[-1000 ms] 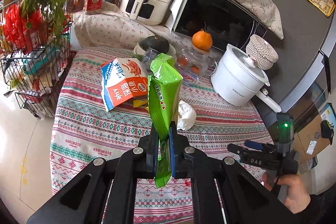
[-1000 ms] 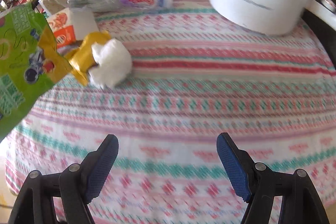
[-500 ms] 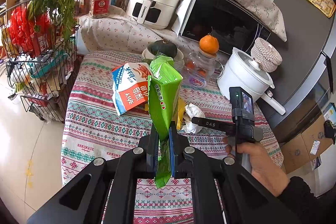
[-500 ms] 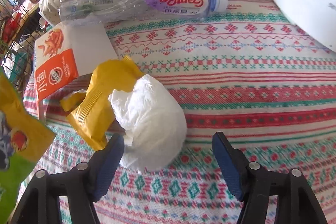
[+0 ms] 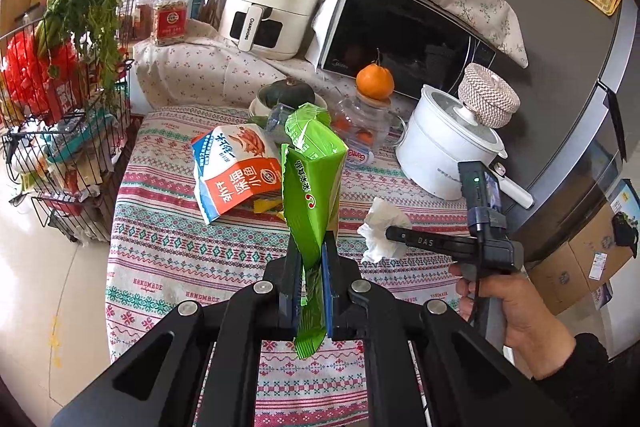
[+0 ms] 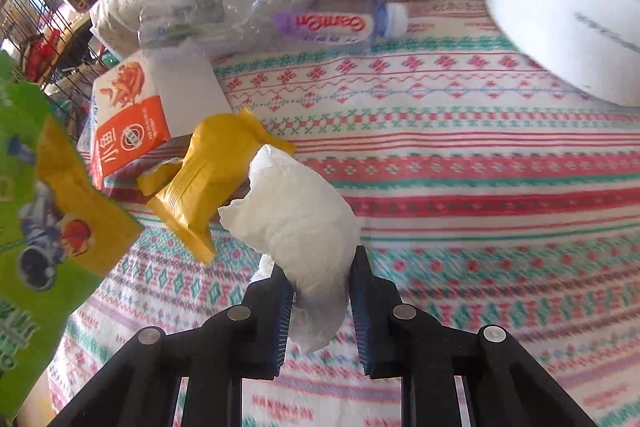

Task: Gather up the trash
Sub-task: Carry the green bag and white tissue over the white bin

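My left gripper (image 5: 311,259) is shut on a green snack bag (image 5: 314,179) and holds it upright above the table; the bag also shows at the left edge of the right wrist view (image 6: 36,227). My right gripper (image 6: 318,275) is shut on a crumpled white tissue (image 6: 296,211), which also shows in the left wrist view (image 5: 380,227) at the right gripper's tip. A yellow wrapper (image 6: 212,179), an orange-and-white snack bag (image 5: 236,171) and an empty plastic bottle (image 6: 280,19) lie on the patterned tablecloth (image 5: 168,239).
A white electric pot (image 5: 448,151) stands at the table's right. A glass jar with an orange on top (image 5: 374,83), a bowl with a green squash (image 5: 286,93), an air fryer and a microwave sit behind. A wire rack (image 5: 56,131) stands left.
My right gripper moved in on the white tissue and closed on it. My left gripper keeps holding the green bag and has drawn back a little from the table.
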A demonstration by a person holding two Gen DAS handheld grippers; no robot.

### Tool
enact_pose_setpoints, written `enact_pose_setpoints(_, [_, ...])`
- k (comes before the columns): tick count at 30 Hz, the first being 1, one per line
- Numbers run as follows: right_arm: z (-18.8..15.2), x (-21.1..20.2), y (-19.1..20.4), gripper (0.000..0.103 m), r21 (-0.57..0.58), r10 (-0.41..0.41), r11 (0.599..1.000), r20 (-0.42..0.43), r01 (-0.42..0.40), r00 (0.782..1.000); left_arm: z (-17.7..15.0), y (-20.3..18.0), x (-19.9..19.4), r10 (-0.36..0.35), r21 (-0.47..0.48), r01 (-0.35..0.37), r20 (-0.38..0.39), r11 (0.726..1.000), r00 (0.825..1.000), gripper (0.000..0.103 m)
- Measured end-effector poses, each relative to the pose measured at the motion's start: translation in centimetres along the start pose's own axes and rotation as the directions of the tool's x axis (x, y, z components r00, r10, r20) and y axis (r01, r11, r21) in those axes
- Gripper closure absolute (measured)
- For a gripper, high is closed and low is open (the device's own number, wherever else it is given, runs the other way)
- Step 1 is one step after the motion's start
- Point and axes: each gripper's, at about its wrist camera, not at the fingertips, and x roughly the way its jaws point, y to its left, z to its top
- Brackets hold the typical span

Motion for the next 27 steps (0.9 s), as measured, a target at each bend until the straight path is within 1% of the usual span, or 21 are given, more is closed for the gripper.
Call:
enact_pose_setpoints(6, [-2.8, -6.1, -3.2, 0.079, -0.008, -0.036, 0.999, 0.033, 0.036, 0.999, -0.9, -2.7, -0.2, -0.051, 0.063, 0.052, -0.011, 0.997, 0.999, 0.095])
enact_pose_setpoints(11, [-6.0, -10.8, -6.2, 0.079, 0.011, -0.078, 0.997, 0.051, 0.078, 0.996, -1.9, -5.2, 0.3, -0.1, 0.113, 0.104, -0.046, 0.988, 0.994, 0.095])
enact_pose_setpoints(15, [-8.8, -13.6, -8.2, 0.079, 0.027, -0.115, 0.993, 0.055, 0.114, 0.992, -3.0, -7.6, 0.6, -0.141, 0.155, 0.152, -0.079, 0.976, 0.987, 0.095])
enact_pose_setpoints(20, [-12.3, -16.3, -10.6, 0.079, 0.052, -0.148, 0.988, 0.063, 0.145, 0.987, -4.6, -10.8, 1.1, -0.188, 0.214, 0.214, -0.135, 0.953, 0.973, 0.095])
enact_pose_setpoints(23, [-14.1, -17.8, -12.1, 0.079, 0.09, -0.153, 0.985, 0.067, 0.147, 0.986, -5.9, -12.6, 1.4, -0.224, 0.246, 0.267, -0.188, 0.932, 0.956, 0.095])
enact_pose_setpoints(27, [-16.3, -19.9, -13.8, 0.079, 0.126, -0.173, 0.979, 0.087, 0.162, 0.981, -7.8, -15.2, 1.6, -0.293, 0.272, 0.368, -0.279, 0.889, 0.914, 0.095])
